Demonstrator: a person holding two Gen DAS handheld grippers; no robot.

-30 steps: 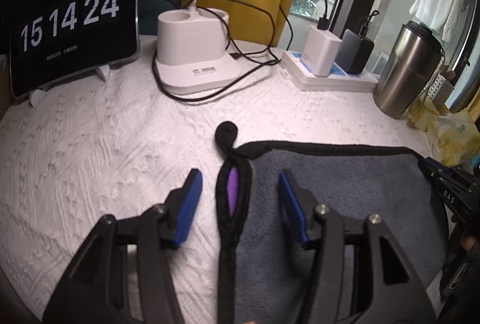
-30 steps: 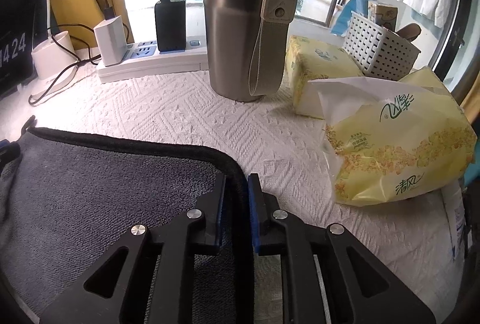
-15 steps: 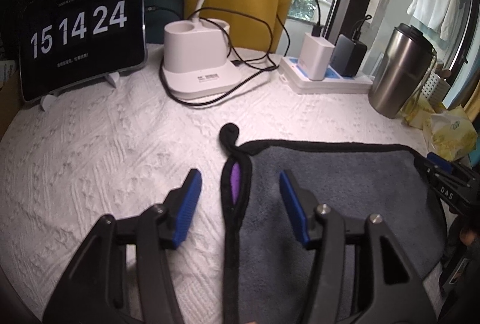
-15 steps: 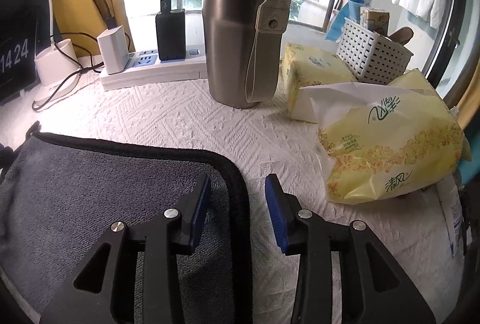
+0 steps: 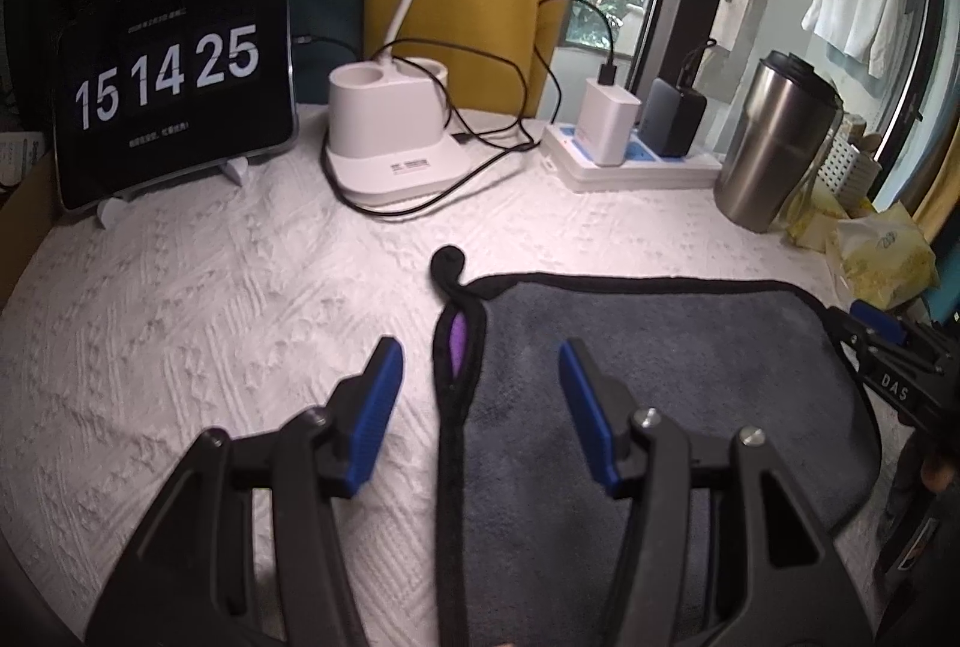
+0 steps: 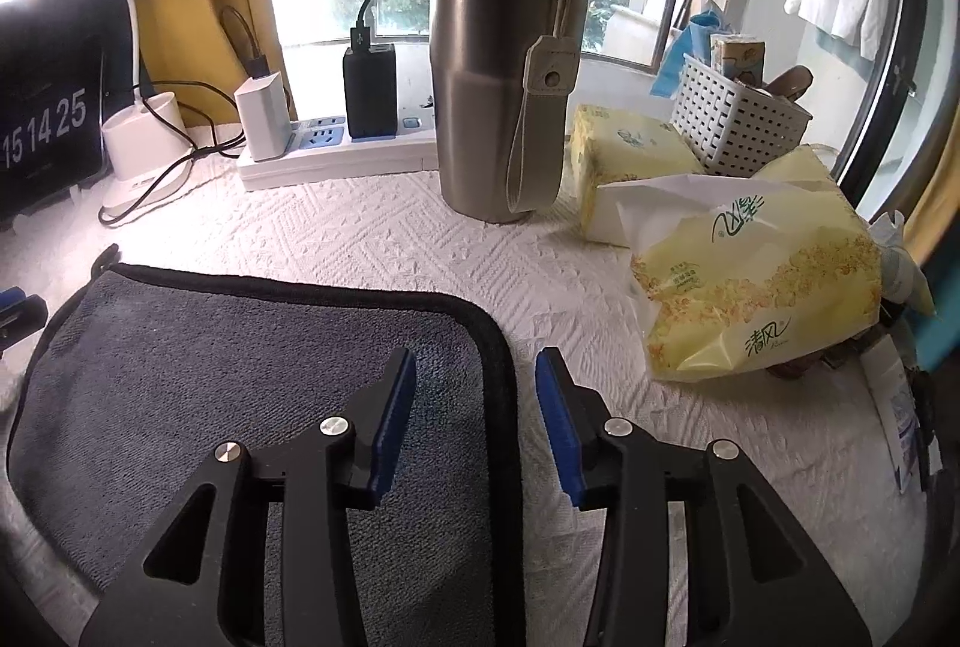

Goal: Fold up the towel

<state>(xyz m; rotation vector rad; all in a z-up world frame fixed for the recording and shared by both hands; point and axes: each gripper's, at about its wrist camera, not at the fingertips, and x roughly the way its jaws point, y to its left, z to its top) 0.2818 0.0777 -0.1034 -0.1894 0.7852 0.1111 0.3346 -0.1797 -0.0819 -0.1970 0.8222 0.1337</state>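
Jaws of both grippers spread wide, each straddling a side edge of the flat towel [image 5: 660, 377]

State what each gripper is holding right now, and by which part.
Nothing is held. The left gripper and right gripper are both open, each straddling a side edge of the towel, which lies on the table.

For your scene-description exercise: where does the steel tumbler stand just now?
In the right wrist view the steel tumbler stands upright at the back of the white cloth, between the power strip on its left and the yellow tissue packs on its right, beyond the grey towel.
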